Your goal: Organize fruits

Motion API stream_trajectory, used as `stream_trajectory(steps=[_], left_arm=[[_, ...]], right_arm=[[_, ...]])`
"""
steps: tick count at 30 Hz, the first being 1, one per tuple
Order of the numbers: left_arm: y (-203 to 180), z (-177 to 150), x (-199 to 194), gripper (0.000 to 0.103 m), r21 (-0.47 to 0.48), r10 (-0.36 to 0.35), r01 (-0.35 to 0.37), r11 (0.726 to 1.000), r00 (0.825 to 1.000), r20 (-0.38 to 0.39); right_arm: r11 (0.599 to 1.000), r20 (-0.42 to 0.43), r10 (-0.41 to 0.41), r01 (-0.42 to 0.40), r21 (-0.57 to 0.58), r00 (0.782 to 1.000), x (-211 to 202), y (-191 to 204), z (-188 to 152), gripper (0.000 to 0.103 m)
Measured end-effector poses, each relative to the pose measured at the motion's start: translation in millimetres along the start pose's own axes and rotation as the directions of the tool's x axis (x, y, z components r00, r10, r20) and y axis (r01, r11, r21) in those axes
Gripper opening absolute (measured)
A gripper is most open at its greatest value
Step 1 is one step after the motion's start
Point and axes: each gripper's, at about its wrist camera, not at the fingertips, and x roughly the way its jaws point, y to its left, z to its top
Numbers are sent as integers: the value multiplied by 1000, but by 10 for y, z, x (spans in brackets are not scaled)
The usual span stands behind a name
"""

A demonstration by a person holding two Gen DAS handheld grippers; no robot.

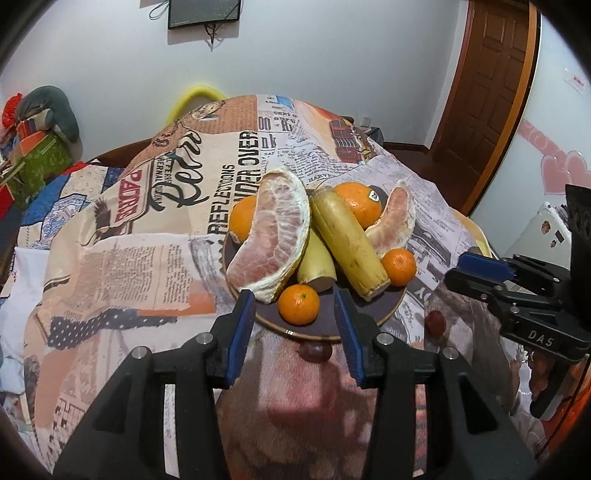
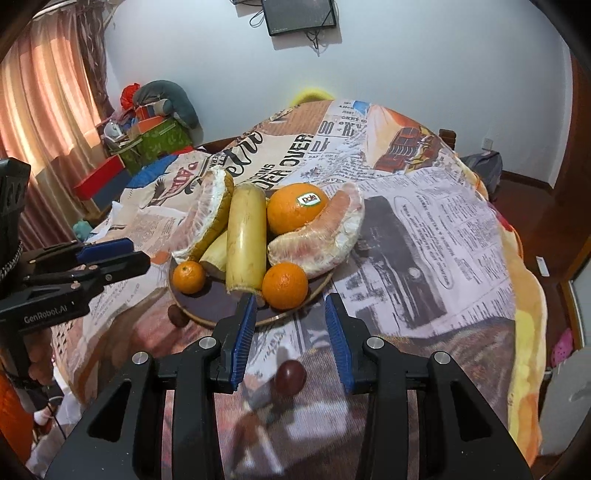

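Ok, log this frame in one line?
left hand-held gripper: open, empty | right hand-held gripper: open, empty | plate: full of fruit | grapes: two on the cloth, off plate

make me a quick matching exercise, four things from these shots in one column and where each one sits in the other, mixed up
Things:
1. stickered orange
2. dark grape
3. small mandarin
4. wall screen

Places:
a. on the cloth between the right gripper fingers
b. high on the white wall
c. back of the plate
d. front of the plate, before the left gripper

Pairs: 1-c, 2-a, 3-d, 4-b
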Motion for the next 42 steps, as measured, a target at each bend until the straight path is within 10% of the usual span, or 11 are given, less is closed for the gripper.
stream_trajectory(steps=[26, 42], left_arm=[[-99, -453, 337, 47, 8, -40, 41, 999, 991, -130], [-92, -385, 491, 22, 0, -58, 59, 998, 990, -126]], right_arm=[[1000, -114, 5, -5, -5, 994, 213, 16, -427, 36], [1000, -90, 24, -23, 7, 996, 186, -28, -430, 18]])
